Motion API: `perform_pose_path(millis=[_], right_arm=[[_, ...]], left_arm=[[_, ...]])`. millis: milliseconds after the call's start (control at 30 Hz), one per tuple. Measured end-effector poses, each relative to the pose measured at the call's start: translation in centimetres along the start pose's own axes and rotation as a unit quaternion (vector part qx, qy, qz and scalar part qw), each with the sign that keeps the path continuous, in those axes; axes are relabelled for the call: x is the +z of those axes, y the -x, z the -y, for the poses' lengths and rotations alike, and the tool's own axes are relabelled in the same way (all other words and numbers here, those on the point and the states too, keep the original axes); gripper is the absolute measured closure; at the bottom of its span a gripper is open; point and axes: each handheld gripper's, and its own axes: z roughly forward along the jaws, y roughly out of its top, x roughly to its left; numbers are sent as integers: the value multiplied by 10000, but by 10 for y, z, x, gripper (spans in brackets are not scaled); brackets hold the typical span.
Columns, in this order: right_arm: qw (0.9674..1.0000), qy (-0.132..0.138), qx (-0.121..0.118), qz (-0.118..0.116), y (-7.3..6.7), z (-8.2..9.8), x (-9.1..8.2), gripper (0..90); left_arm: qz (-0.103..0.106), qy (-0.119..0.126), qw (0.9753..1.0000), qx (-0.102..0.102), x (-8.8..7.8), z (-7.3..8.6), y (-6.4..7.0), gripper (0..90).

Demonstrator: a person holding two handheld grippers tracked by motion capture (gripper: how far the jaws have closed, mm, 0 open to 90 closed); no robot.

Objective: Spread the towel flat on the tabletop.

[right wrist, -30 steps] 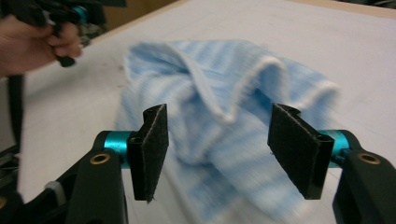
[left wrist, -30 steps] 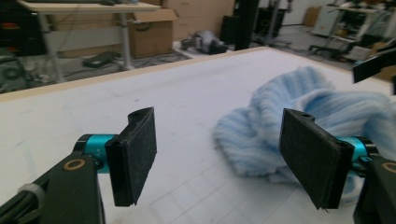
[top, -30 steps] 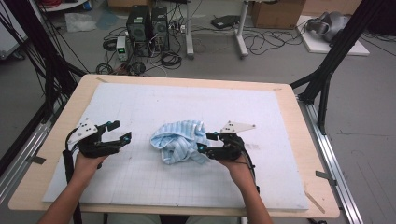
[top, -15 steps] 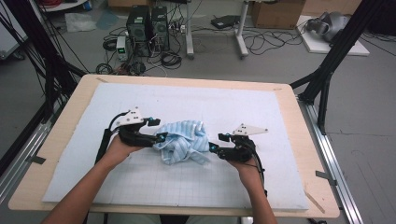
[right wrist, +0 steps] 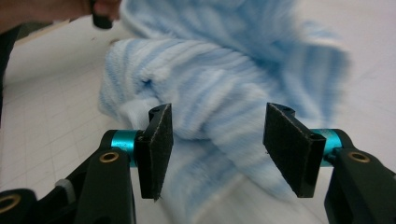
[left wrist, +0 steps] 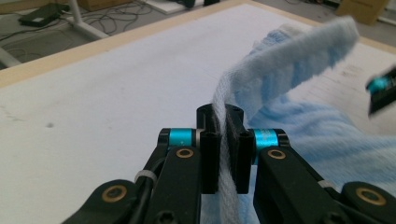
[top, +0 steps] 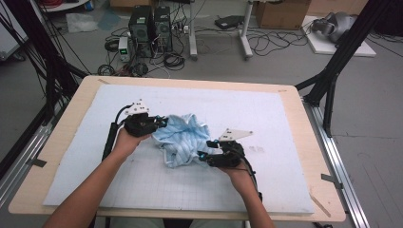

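A light blue striped towel (top: 183,137) lies crumpled in the middle of the white grid mat (top: 285,114). My left gripper (top: 160,122) is at the towel's left edge. Its jaws have just been closing, and in the left gripper view the left gripper (left wrist: 222,116) is shut on a thin hem of the towel (left wrist: 289,60), which arches up and to the right. My right gripper (top: 204,154) is at the towel's lower right side. In the right gripper view the right gripper (right wrist: 217,126) stands open, a thick fold of towel (right wrist: 210,84) between the pads (right wrist: 159,149) without being squeezed.
The mat lies on a wooden table (top: 311,142) with a bare rim all round. Black frame posts (top: 332,71) stand at the table's sides. Computer cases (top: 149,23) and cables lie on the floor beyond the far edge.
My left gripper has moved right from the bare mat to the towel's left edge and shut on its hem. The towel has bunched up taller there. The right gripper has barely moved.
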Motion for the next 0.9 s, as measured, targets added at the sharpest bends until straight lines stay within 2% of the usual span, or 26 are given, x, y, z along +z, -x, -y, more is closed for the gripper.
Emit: perform_pose_path(millis=[67,167,233,267,333,367,433,467,533,600,733,800,867,900], right_arm=[[9997,-195,-135,-41,-4,-1,14,416],[9975,-613,-335,68,-7,1,32,431],[9956,-866,-337,76,-7,4,40,499],[9950,-891,-454,80,-7,5,43,548],[9943,-928,-523,83,-8,5,41,753],[9943,-936,-511,13,-6,5,40,810],[9940,-971,-483,-155,-6,6,38,859],[9928,-1036,-467,-385,-6,7,37,863],[9899,-1163,-645,-480,-11,10,34,864],[9885,-1221,-692,-568,-13,11,30,893],[9866,-1274,-698,-743,-13,15,25,894],[9866,-1270,-719,-729,-15,16,23,889],[9912,-1027,-640,-537,-15,14,20,600],[9943,-824,-459,-504,-14,12,18,543]], left_arm=[[-95,-7,9999,-77,0,-3,-8,853],[-215,-47,9996,-170,1,-4,-15,853],[-276,-32,9993,-246,1,-3,-21,853],[-283,-46,9992,-287,2,-3,-23,853],[-343,-11,9989,-312,1,-3,-26,853],[-376,-2,9988,-320,1,-3,-28,853],[-440,-30,9985,-334,2,-3,-32,853],[-468,-48,9983,-353,2,-3,-34,853],[-525,-61,9978,-389,2,-4,-39,853],[-630,6,9971,-417,1,-4,-43,853],[-747,-33,9959,-516,3,0,-51,854],[-775,-82,9952,-587,5,4,-55,854],[-796,-74,9951,-583,6,5,-56,854],[-796,-49,9951,-588,7,5,-55,854]])
